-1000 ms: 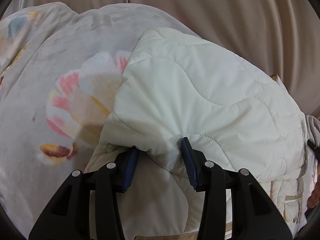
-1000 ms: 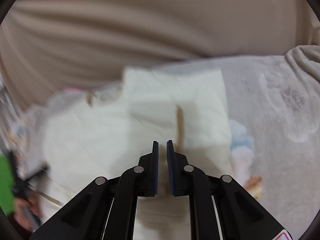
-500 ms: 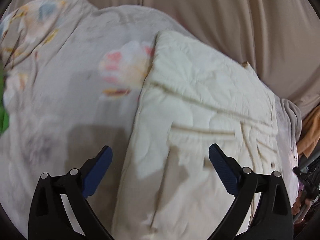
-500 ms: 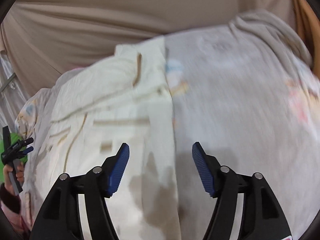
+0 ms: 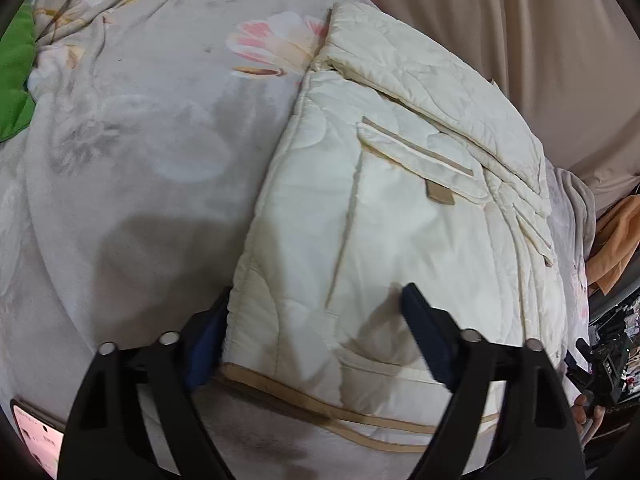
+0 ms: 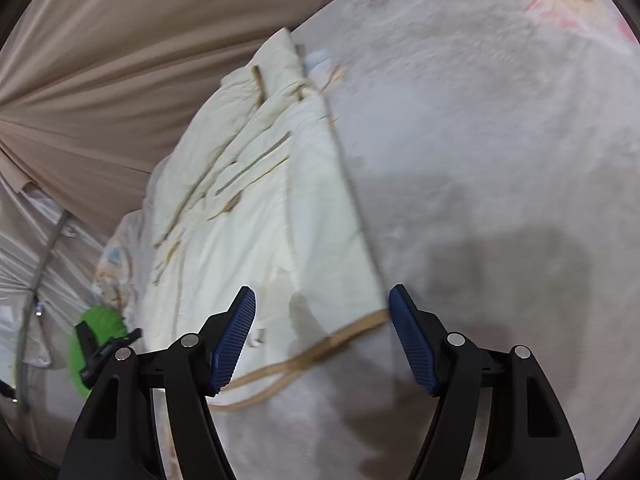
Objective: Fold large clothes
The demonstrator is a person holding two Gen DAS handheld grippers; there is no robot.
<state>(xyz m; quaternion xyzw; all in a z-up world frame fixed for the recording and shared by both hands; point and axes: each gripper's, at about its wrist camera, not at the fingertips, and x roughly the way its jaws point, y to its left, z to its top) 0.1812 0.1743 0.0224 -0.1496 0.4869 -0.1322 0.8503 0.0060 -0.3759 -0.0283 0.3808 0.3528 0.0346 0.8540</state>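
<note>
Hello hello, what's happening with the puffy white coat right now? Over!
Both grippers open: left gripper has just been closing around the coat's hem corner, right gripper over the other corner. Quilted cream coat lies folded on the flowered blanket. Nothing in the way.

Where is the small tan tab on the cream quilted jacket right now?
In the left wrist view, the tan tab sits right of centre on the cream quilted jacket, just below its pocket flap.
</note>
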